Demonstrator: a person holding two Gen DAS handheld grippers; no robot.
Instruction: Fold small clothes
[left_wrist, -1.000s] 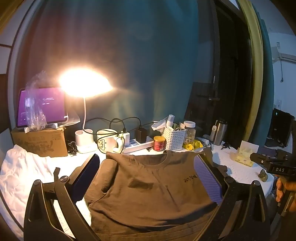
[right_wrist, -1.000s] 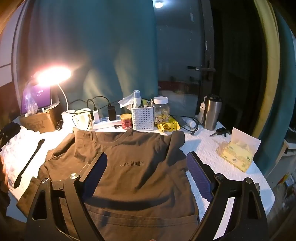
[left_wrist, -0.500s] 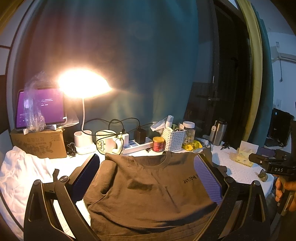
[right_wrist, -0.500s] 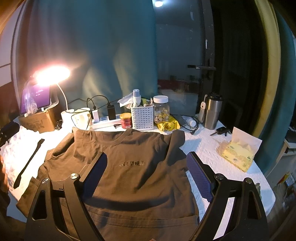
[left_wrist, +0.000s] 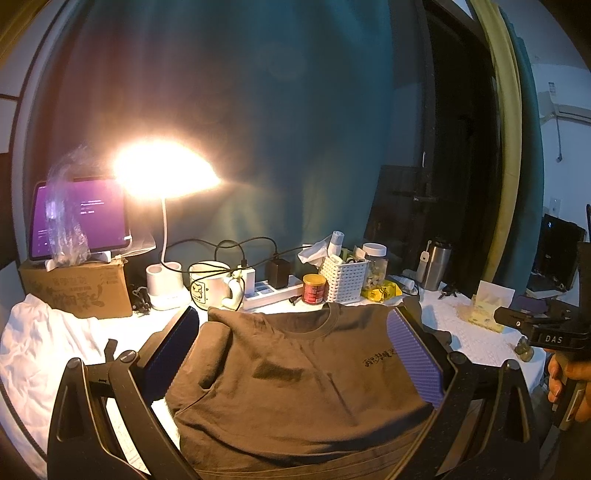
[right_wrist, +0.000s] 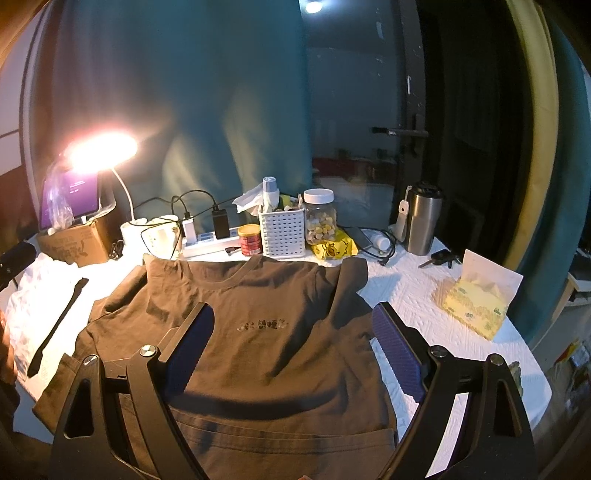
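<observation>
Covering most of the near half of the tabletop (right_wrist: 413, 295), a brown T-shirt (right_wrist: 280, 332) lay front up with its collar toward the far edge and its hem hanging off the near edge. Small dark lettering sat on its chest, and both sleeves were spread out toward the left and right sides. A crumpled white garment (left_wrist: 40, 347) lay at the left edge of the tabletop, just beside a cardboard box (left_wrist: 74, 288) that carried a tablet (left_wrist: 81, 218) with a purple screen. A lit desk lamp (left_wrist: 166, 170) stood behind a white mug (left_wrist: 210, 288) along the far edge, next to a power strip (right_wrist: 210, 242) with chargers plugged in. Farther right along that edge stood a white perforated basket (right_wrist: 282, 236), a clear jar (right_wrist: 319, 214) with a white lid, and a steel thermos (right_wrist: 423, 218). A tissue pack (right_wrist: 476, 302) rested near the right edge, well apart from the shirt. A small red can (right_wrist: 250, 240) stood between the power strip and the basket.

The left claw (left_wrist: 295, 343) hung above the shirt's left part with its jaws spread wide and nothing between them. The right claw (right_wrist: 293, 332) hovered over the shirt's chest, likewise wide apart and holding nothing.
</observation>
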